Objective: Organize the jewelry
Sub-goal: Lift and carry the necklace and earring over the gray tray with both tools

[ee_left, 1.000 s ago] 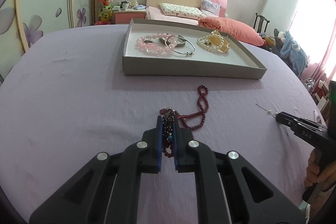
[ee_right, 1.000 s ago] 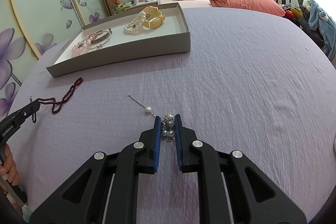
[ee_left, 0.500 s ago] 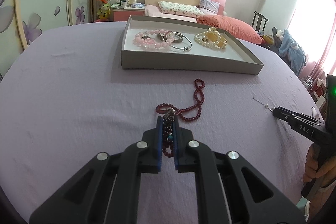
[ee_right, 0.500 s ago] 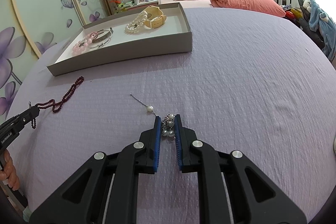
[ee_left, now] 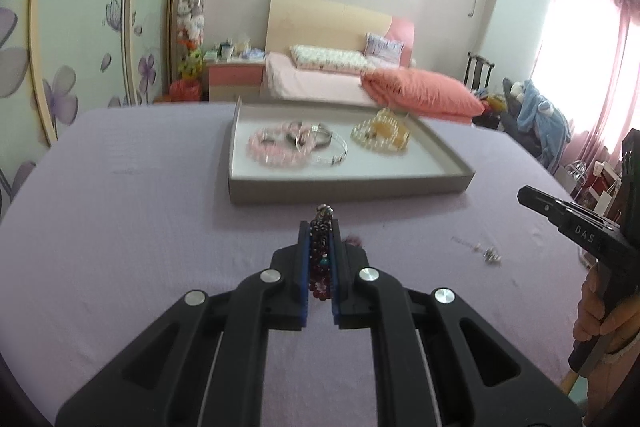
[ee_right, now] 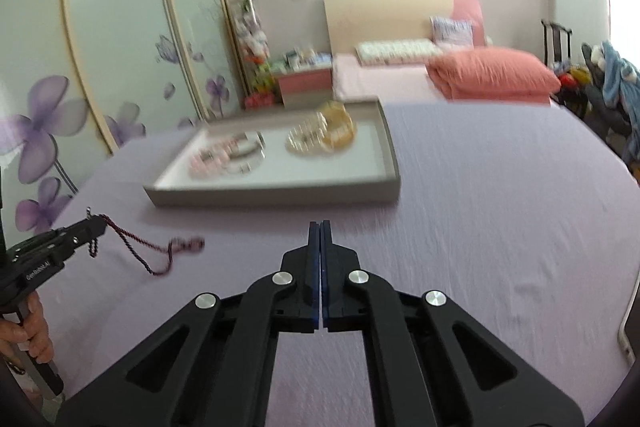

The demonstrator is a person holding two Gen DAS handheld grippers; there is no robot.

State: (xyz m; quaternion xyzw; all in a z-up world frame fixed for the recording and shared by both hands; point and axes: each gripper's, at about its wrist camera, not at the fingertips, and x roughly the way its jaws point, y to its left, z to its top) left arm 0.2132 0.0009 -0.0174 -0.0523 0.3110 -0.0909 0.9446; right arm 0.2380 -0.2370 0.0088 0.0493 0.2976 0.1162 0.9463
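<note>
The left tongs (ee_left: 320,259) are clamping one dark red bead necklace (ee_left: 321,267) above the purple table (ee_left: 140,227), while the right tongs (ee_right: 320,259), having just closed, are gripping nothing, with one pearl chain (ee_left: 486,254) lying beside one grey tray (ee_left: 344,183) carrying four bracelets.

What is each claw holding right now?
Left gripper: closed on the dark red beaded necklace.
Right gripper: just closed fully, nothing between its jaws.

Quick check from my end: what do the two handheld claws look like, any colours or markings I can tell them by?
Both match: the left claw and right claw have matte black angular linkage arms with silver round pivot pins and blue pads inside the fingers. White lettering marks each body's side. No sleeves or cables show.
</note>
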